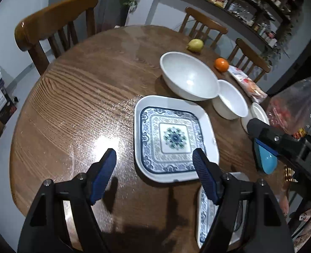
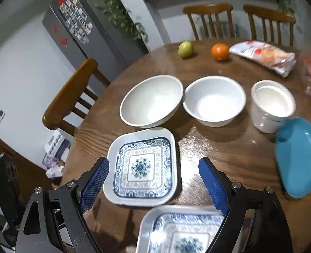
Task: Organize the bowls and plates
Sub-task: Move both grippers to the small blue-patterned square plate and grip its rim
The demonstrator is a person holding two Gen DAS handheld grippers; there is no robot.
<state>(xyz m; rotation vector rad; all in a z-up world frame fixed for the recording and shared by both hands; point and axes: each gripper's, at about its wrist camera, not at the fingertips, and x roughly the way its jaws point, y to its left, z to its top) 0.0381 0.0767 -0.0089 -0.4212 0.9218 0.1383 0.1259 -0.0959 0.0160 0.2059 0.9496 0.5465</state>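
The patterned square plate (image 2: 142, 168) is lying flat on the worktop (image 1: 81, 105), straight ahead of the right claw (image 2: 154, 181), whose released jaws are hovering above it. A second patterned plate (image 2: 182, 229) is sitting just beneath that claw, nearer the edge. The left claw (image 1: 154, 168), also gaping and holding nothing, is hanging to the plate's left, so the right one seems better lined up. The bowls (image 2: 153, 101) are waiting beyond.

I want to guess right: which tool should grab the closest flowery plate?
Probably the right tool: open, with the closest flowery plate lying between its fingers. The left tool is open too, but that plate sits off to its right.
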